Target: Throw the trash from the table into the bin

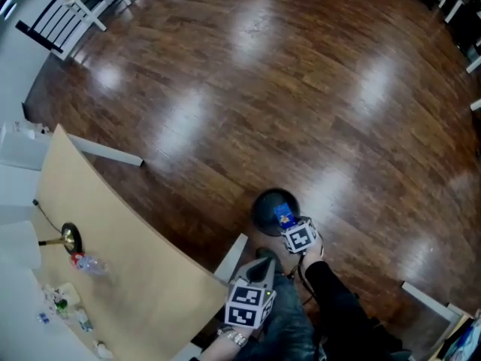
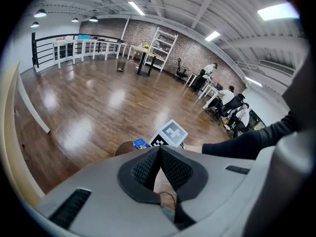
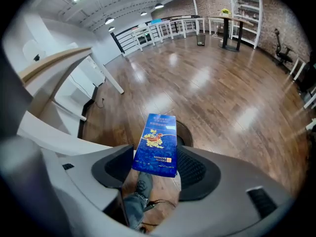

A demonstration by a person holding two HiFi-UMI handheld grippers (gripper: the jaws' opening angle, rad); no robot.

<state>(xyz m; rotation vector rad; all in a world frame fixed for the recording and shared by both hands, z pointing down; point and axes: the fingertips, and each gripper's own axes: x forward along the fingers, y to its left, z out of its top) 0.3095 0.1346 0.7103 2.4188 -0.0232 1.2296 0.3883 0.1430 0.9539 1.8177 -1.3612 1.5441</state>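
- Your right gripper holds a blue carton in its jaws, above the dark round bin on the floor.
- Your left gripper is empty, jaws closed together.
- Release off-centre and the long carton may clip the rim and fall to the floor.
- A plastic bottle waits on the table.

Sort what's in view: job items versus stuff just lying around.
Job: blue box in the right gripper, over the bin; plastic bottle and small scraps on the table.
Lying about: round brass-coloured object on the table; white railing far off; left gripper, shut and empty.
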